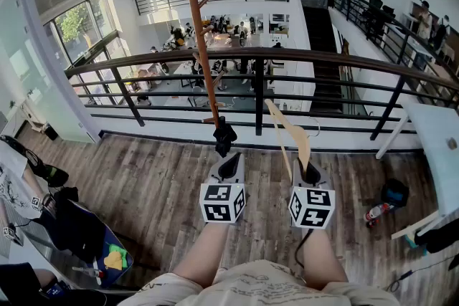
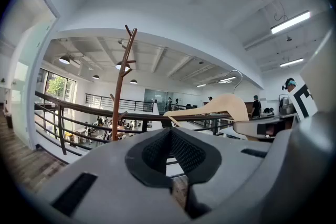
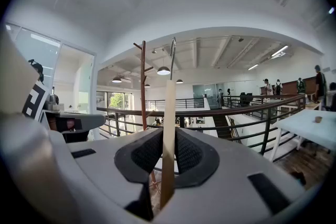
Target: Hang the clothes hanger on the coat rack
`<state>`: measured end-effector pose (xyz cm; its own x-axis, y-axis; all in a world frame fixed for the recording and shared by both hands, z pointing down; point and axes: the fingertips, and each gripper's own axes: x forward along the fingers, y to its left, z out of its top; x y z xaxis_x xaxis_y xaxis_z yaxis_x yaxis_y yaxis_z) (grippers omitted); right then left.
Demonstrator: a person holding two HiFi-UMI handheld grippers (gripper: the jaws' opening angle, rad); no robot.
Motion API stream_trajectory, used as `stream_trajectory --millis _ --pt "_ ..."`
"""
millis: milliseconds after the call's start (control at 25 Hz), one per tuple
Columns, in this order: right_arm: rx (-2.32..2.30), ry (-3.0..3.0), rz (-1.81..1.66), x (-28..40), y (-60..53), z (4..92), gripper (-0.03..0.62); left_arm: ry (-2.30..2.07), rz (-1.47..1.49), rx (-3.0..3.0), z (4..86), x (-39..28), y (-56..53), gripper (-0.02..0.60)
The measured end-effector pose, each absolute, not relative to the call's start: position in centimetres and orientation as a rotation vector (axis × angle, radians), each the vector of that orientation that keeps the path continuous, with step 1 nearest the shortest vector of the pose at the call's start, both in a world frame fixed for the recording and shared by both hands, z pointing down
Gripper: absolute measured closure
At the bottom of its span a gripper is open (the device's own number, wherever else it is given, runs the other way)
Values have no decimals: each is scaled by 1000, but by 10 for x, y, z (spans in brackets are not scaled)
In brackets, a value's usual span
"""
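Observation:
A tall brown wooden coat rack (image 1: 199,32) with short pegs stands in front of the railing, ahead and slightly left of both grippers. It also shows as a thin pole, the coat rack (image 2: 119,92) left of centre in the left gripper view and the coat rack (image 3: 142,86) in the right gripper view. My right gripper (image 1: 310,170) is shut on the lower end of a pale wooden hanger (image 1: 295,134), which rises up and left from it. That hanger (image 3: 168,123) is seen edge-on between the pads, its metal hook (image 3: 172,52) on top. My left gripper (image 1: 229,163) is shut and holds nothing.
A dark metal railing (image 1: 301,55) runs across the view, with a drop to a lower floor where people sit. A white table (image 1: 439,132) stands at the right. A red bottle (image 1: 374,212) and a black bag (image 1: 394,191) lie on the wooden floor. Dark bags (image 1: 75,226) are at the left.

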<state>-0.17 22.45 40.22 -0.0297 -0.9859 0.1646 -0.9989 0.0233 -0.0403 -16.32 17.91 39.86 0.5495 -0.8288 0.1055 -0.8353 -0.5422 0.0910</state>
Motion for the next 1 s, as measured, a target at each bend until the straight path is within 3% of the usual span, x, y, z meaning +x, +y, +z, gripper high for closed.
stream_trajectory --millis 1000 --pt "2044 -2282 197 69 225 408 540 -1483 81 2639 408 -76 194 577"
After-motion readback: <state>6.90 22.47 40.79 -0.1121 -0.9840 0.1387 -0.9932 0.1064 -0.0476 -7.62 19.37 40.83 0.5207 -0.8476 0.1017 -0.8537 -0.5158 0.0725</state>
